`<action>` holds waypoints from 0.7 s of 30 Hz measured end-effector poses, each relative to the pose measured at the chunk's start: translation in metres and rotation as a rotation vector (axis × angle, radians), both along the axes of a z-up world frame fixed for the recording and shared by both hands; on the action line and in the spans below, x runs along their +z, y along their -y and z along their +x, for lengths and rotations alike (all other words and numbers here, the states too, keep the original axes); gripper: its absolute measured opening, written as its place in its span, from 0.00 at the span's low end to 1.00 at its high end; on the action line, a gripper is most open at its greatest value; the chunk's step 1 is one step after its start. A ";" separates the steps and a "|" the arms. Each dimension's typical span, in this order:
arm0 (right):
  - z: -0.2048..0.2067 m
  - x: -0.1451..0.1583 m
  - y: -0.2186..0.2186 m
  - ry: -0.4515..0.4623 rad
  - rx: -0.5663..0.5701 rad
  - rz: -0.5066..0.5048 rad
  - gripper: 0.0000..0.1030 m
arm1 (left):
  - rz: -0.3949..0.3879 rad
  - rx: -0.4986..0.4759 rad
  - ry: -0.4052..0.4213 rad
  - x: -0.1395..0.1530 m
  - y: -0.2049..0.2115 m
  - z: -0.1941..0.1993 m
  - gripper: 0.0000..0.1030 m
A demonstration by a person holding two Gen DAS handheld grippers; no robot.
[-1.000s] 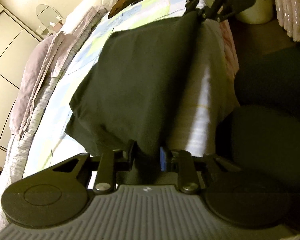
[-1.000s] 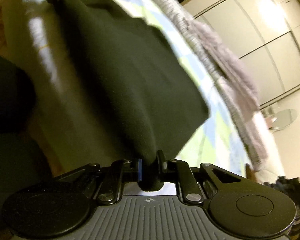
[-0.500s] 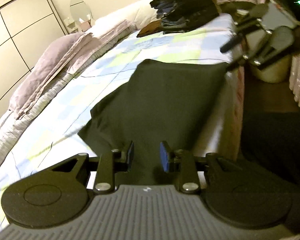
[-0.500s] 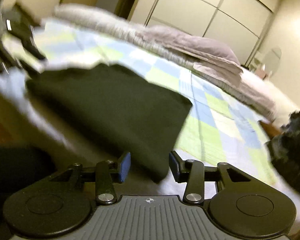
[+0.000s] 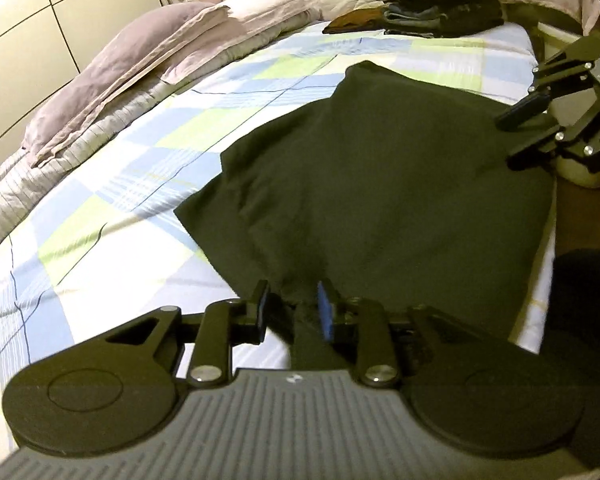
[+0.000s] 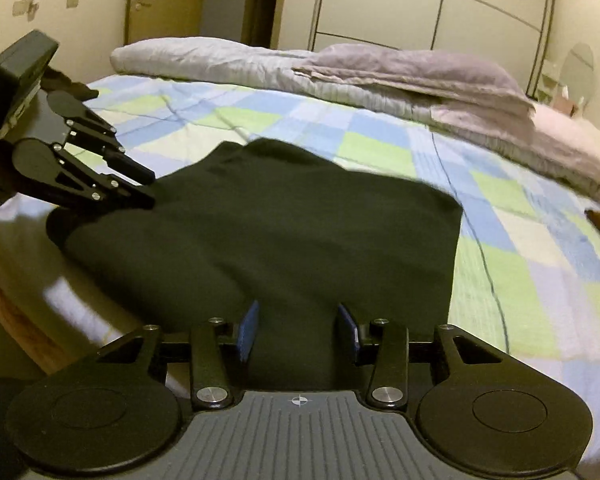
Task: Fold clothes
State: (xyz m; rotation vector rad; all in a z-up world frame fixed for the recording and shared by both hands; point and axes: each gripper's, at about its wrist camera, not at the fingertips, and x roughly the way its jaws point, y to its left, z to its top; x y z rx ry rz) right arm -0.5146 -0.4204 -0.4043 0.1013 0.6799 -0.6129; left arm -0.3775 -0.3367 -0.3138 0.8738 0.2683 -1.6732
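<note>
A dark green garment [image 5: 380, 184] lies folded flat on the checked bedsheet [image 5: 148, 168], near the bed's near edge. My left gripper [image 5: 292, 308] is open at one near corner, its jaws apart on either side of the cloth edge. My right gripper [image 6: 296, 326] is open at the other near corner of the garment [image 6: 284, 232], jaws wide apart over the cloth. Each gripper shows in the other's view: the right one in the left wrist view [image 5: 528, 136], the left one in the right wrist view [image 6: 140, 188].
A stack of folded dark clothes [image 5: 436, 4] sits at the head end of the bed. Folded lilac bedding [image 6: 400, 76] runs along the far side. Wardrobe doors [image 6: 432, 8] stand behind. The bed edge [image 6: 24, 280] drops to the floor near me.
Both grippers let go of the garment and opened. The garment went from hanging over the bed edge to lying flat on the sheet, and both cameras tilted up level.
</note>
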 end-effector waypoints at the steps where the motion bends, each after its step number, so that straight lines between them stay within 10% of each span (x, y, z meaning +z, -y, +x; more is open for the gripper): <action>1: -0.001 0.000 -0.001 0.001 -0.004 0.006 0.41 | -0.001 -0.001 0.006 -0.001 0.001 -0.001 0.22; 10: -0.032 0.011 -0.014 0.097 -0.116 0.101 0.41 | -0.024 -0.029 -0.015 0.025 -0.024 -0.015 0.22; 18: -0.079 0.020 -0.021 0.291 -0.260 0.264 0.43 | -0.005 -0.094 0.150 0.019 -0.038 -0.031 0.22; 21: -0.093 0.007 -0.025 0.470 -0.333 0.422 0.82 | -0.017 -0.113 0.126 0.028 -0.043 -0.035 0.24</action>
